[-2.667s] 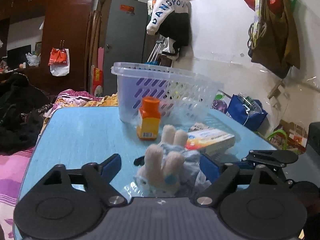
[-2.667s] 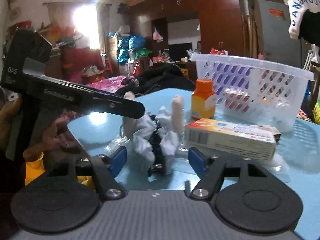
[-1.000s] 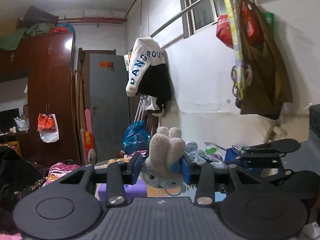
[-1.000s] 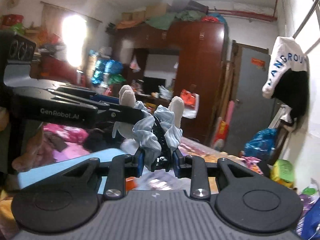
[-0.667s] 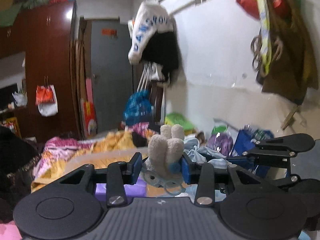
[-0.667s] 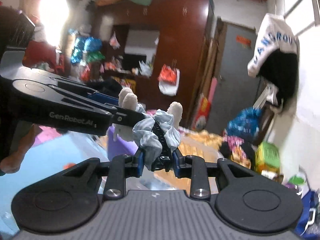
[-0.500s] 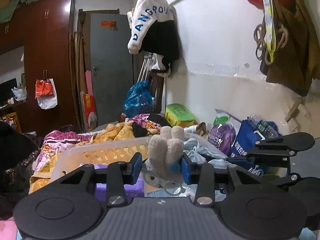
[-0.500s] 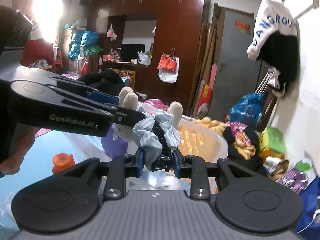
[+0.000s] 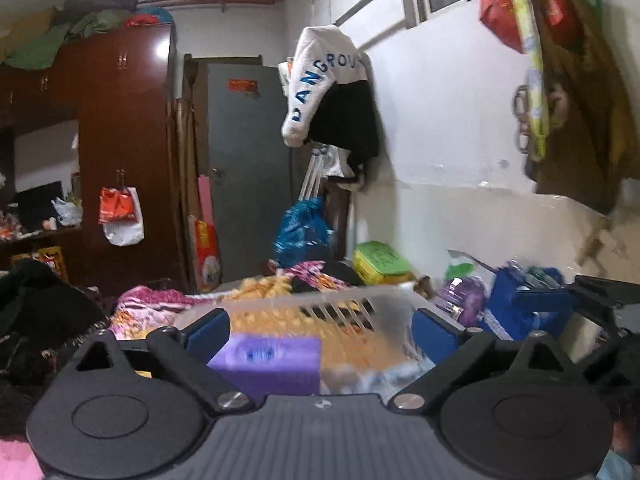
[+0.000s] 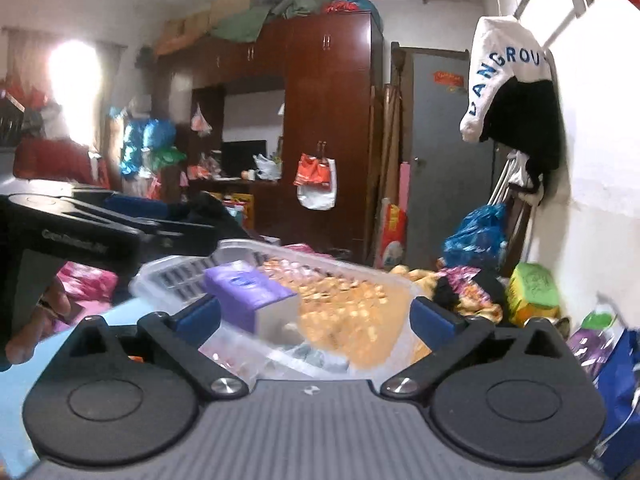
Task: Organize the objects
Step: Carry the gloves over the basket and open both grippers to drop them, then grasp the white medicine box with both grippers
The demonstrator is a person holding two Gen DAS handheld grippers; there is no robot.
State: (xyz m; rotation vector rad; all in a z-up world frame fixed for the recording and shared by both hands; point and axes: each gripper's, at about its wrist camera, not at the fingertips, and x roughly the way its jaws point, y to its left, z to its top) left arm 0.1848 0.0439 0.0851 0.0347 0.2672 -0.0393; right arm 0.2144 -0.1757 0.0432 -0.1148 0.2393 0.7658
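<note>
Translucent plastic marks the basket (image 9: 352, 300), which lies just ahead of and below both grippers, its rim running broadly across each view. The left gripper (image 9: 320, 328) has its blue pads spread wide with nothing between them; through the gap shows a purple box (image 9: 268, 364) inside the basket, close to the left pad, and pale blurred things lower down toward the right pad that cannot be told apart. The right gripper (image 10: 316, 316) is likewise wide open and empty, and looks onto the same basket (image 10: 240, 248) from a little to the side, with the purple box (image 10: 248, 292) sitting ahead of its left pad and some soft, blurred contents beneath. The left gripper's body (image 10: 92, 232) reaches in from the left of the right wrist view, with part of the holding hand (image 10: 36, 320) under it, so the two tools stand side by side over the basket, neither clearly nearer. A blue table (image 10: 24, 384) edge shows low on the left of the right view. Judging from the open, empty jaws above the basket, an item appears to have gone in, and the next move likely means drawing back toward the table for whatever remains; which things remain there cannot be seen from here.
</note>
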